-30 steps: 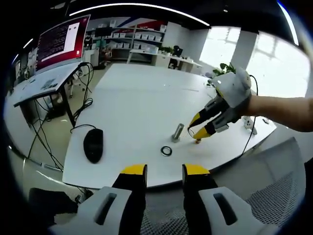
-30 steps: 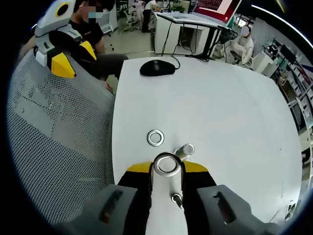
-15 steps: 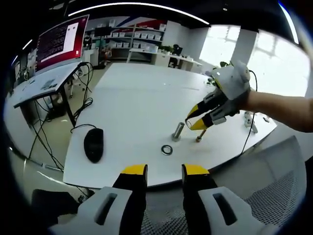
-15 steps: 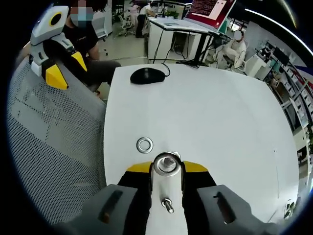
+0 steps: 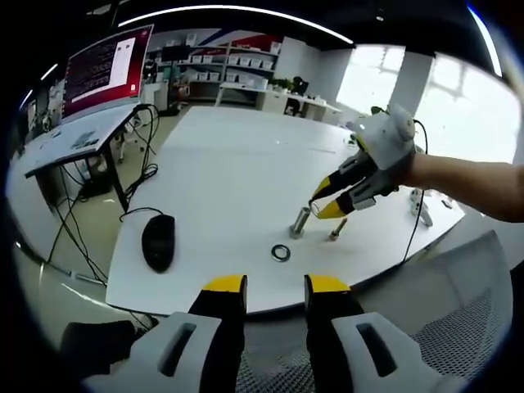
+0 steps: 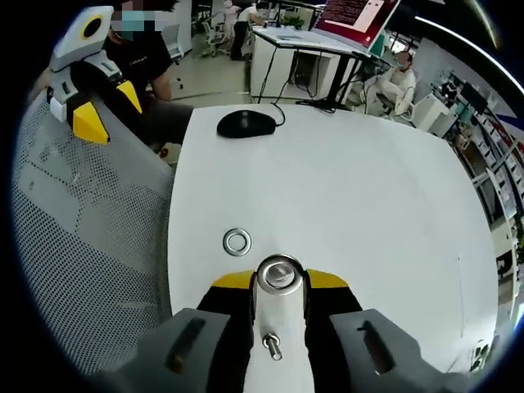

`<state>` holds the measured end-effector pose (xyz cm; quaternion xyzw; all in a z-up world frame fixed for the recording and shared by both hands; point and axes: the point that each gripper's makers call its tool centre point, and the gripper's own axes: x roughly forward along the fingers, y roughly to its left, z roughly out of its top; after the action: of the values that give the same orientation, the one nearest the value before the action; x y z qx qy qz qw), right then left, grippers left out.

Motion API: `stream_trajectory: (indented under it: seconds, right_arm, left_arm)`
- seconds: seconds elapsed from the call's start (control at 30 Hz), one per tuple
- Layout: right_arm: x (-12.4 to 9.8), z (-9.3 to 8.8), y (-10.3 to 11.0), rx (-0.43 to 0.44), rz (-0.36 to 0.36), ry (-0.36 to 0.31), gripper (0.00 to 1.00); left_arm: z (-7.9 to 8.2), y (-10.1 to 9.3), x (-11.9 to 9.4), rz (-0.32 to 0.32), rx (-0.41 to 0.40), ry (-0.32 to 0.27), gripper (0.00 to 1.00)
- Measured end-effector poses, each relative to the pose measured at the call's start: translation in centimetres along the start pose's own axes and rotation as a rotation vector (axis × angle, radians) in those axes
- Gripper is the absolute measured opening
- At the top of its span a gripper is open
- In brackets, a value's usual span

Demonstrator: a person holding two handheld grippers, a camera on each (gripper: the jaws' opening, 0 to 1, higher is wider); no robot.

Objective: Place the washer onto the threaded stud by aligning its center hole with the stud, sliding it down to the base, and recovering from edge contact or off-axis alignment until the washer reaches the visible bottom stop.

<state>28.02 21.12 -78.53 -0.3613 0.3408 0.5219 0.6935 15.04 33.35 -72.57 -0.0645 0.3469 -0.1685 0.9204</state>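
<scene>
With the right gripper [image 6: 278, 282] clamped on the washer [image 6: 279, 273] directly above the upright threaded stud [image 5: 300, 222], keep it level, centre the hole over the tip before lowering, while the left gripper [image 5: 275, 285] idles, jaws parted and empty

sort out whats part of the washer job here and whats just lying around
Job:
right gripper, holding a washer
upright threaded stud
left gripper, held back and open

Lying about:
spare washer flat on the white table
loose bolt
computer mouse
mesh chair
</scene>
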Motion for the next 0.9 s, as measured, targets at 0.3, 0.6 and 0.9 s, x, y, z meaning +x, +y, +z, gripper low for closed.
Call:
stream_trajectory:
  seconds: [0.3, 0.6, 0.9]
  right_arm:
    - [0.4, 0.5, -0.3, 0.004, 0.007, -0.013, 0.23]
    - [1.4, -0.2, -0.5, 0.005, 0.021, 0.015, 0.23]
    - [2.0, -0.2, -0.4, -0.001, 0.026, 0.026, 0.23]
  left_arm:
    - [-0.1, 0.1, -0.1, 0.001, -0.002, -0.002, 0.26]
    - [-0.1, 0.0, -0.1, 0.000, -0.001, -0.001, 0.26]
    - [-0.1, -0.1, 0.0, -0.004, 0.000, -0.001, 0.26]
